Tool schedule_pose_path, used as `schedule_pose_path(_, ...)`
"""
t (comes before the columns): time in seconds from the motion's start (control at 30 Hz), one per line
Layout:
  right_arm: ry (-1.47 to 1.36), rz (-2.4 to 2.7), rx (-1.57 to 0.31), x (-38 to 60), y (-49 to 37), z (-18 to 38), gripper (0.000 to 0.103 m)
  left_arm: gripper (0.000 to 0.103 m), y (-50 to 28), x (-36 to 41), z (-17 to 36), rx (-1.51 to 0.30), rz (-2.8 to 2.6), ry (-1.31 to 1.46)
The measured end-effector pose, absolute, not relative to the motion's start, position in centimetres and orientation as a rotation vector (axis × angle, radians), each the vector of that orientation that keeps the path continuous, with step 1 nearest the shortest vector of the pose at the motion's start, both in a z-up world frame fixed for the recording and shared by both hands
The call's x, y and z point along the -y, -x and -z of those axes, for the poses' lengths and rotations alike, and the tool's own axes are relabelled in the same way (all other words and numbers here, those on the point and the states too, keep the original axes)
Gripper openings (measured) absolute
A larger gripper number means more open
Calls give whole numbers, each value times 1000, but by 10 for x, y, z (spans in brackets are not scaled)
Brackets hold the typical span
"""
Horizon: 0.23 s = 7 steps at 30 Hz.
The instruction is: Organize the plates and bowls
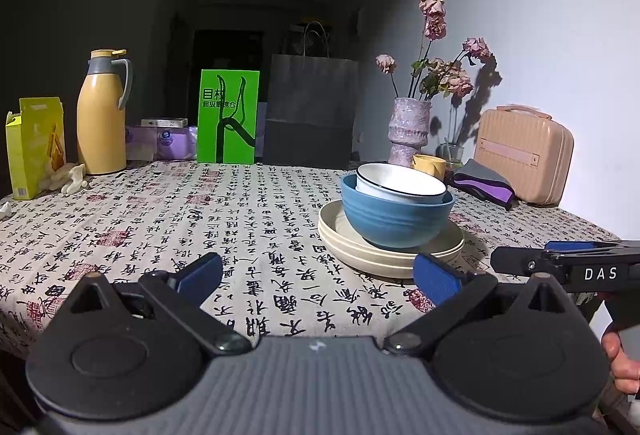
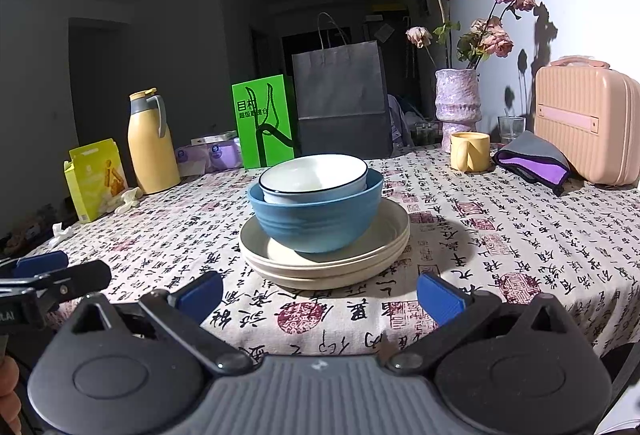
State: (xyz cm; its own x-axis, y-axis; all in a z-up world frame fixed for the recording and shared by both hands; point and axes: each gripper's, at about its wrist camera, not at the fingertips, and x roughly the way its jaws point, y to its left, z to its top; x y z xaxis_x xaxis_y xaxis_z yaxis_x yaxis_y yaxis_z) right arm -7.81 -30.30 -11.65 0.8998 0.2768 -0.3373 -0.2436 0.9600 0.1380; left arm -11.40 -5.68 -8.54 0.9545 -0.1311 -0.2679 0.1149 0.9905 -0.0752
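A white ceramic bowl with a dark rim line sits in a blue ribbed bowl, on cream round plates. The tabletop wears a beige cloth printed with black calligraphy and dark red seal stamps. Behind stand a mustard-yellow flask with a grey handle, a bright green box with black lettering, a dark grey paper bag, a mottled lilac vase, a yellow mug and a ribbed peach-pink case. Both grippers carry blue pads on black arms.

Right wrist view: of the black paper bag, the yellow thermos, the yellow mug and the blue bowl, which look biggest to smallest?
1. black paper bag
2. blue bowl, though it sits nearest the camera
3. yellow thermos, close to the bowl, so unsure
4. yellow mug
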Motion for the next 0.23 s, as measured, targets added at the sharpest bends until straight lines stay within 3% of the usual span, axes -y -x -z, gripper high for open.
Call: schedule_pose_path(0.23, -93, -269, -362, 303, 78, 116, 103, 103, 114, 55, 87, -285, 125, 66)
